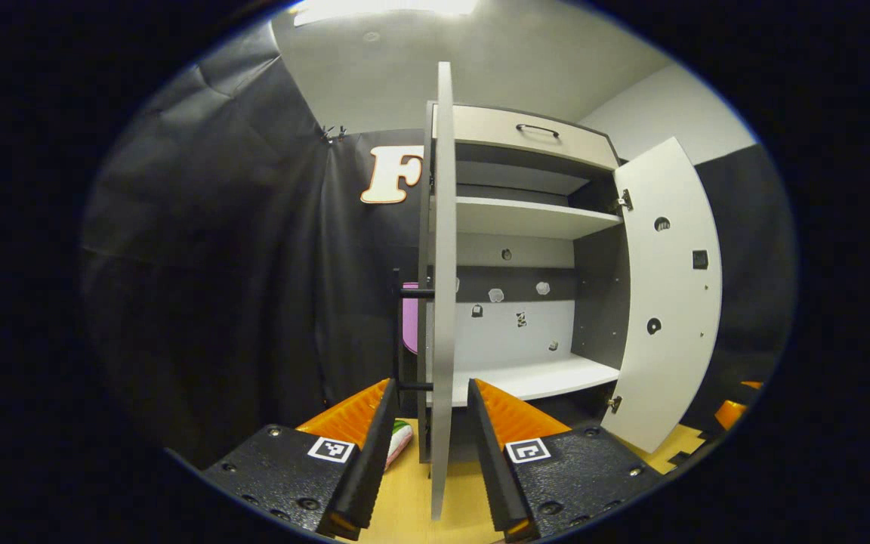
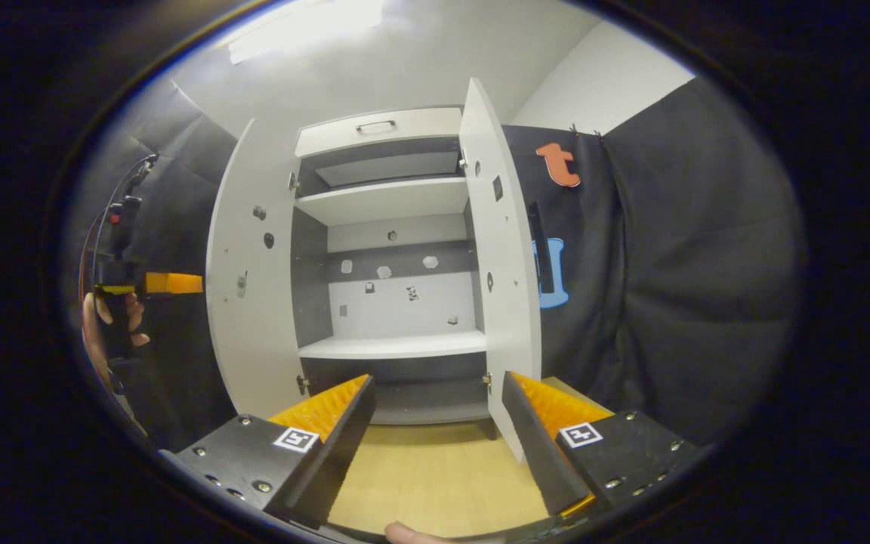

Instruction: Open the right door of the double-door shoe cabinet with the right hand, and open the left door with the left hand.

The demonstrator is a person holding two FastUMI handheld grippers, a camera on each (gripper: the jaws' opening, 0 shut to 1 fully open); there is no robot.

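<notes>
Straddling left door [image 1: 442,287] edge-on: left gripper [image 1: 430,453] fingers; right gripper view faces shelves [image 2: 386,200].

No legible text, brand or no. is found anywhere. Square black-and-white coded markers, w/o letters, are seen on the bodies of the left claw [image 1: 430,446] and right claw [image 2: 435,434], one per finger block. Small stickers w/ dark patterns are seen on the back panel of the shoe cabinet [image 2: 393,302], too small to be read. A small dark square is seen on the inner face of the right door [image 1: 669,287]; nothing can be read on it.
</notes>
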